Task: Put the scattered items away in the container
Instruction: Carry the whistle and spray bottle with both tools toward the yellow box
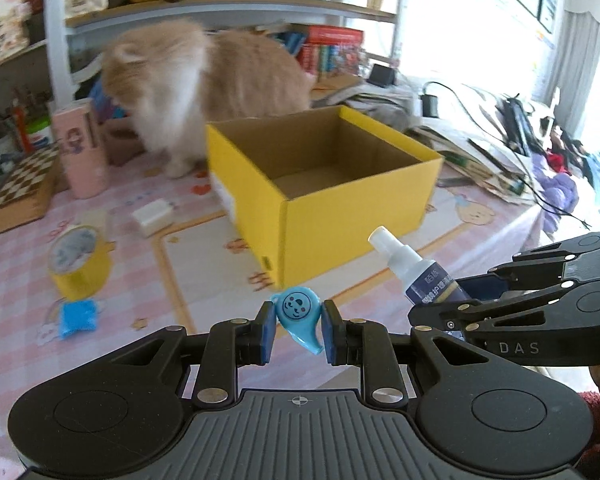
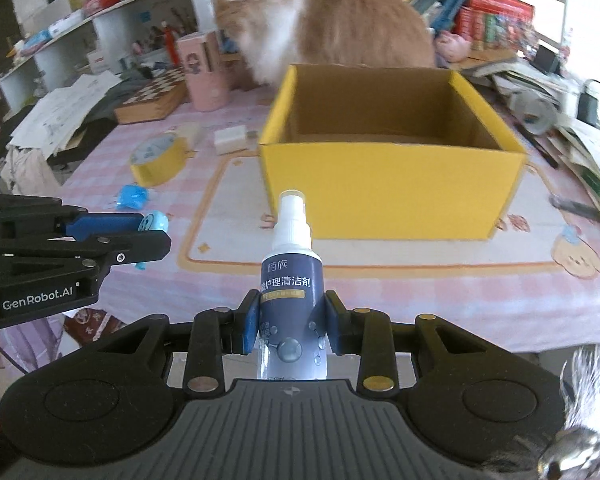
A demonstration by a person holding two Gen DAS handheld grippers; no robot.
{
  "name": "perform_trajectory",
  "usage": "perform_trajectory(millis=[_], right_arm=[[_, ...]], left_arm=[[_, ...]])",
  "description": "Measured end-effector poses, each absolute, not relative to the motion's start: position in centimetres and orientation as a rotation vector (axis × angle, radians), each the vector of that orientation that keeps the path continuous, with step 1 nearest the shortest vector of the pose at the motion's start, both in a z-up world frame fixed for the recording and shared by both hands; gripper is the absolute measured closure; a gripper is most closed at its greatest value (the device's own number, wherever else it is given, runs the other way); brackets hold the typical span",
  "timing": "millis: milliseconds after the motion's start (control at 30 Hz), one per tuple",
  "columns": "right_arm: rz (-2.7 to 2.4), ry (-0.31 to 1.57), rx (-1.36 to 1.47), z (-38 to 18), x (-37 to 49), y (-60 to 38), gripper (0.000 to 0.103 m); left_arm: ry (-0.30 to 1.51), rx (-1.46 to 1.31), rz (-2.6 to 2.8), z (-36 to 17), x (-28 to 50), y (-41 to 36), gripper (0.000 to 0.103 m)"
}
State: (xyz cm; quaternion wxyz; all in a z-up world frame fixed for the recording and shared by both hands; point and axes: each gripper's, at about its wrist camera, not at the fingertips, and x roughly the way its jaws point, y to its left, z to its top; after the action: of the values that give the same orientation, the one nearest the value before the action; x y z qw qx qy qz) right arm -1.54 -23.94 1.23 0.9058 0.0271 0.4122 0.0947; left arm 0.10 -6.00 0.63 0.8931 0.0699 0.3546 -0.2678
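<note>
Both grippers are loaded and the step in hand looks like the carry to the box. The left gripper (image 1: pixel 299 326) pinches a small blue teardrop toy (image 1: pixel 299 312) with a printed face between its blue pads, the tail pointing down toward five o'clock. The right gripper (image 2: pixel 291 324) clamps a spray bottle (image 2: pixel 292 276) around its dark label, nozzle pointing forward at twelve o'clock. The yellow box (image 2: pixel 388 188) stands open on the pink checked tablecloth (image 2: pixel 420 280) straight ahead of the right gripper; in the left wrist view it sits at about one o'clock, and what shows of its floor looks bare. Neither item is over the rim yet, so the next move probably calls for lifting each one above the near wall, bringing it over the opening and only then spreading the fingers. A fluffy ginger cat (image 1: pixel 204 92) stands just behind the box at eleven o'clock, blurred, and could get in the way of a drop. Left on the cloth at about nine to ten o'clock are a roll of yellow tape (image 2: pixel 158 158), a blue pouch (image 2: pixel 132 196) and a white block (image 2: pixel 231 138), so the tidying seems to be at an early stage.
</note>
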Motion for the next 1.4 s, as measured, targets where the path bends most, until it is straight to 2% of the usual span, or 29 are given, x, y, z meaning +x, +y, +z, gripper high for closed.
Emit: perform_trajectory(millis=[833, 1400], right_arm=[[0.064, 0.819, 0.11, 1.1, -5.1, -30.6, 0.072], [0.053, 0.713, 0.11, 4.7, 0.5, -32.1, 0.072]], left_arm=[[0.697, 0.235, -0.706, 0.8, -0.9, -13.2, 0.08], [0.552, 0.195, -0.726, 3.8, 3.9, -13.4, 0.08]])
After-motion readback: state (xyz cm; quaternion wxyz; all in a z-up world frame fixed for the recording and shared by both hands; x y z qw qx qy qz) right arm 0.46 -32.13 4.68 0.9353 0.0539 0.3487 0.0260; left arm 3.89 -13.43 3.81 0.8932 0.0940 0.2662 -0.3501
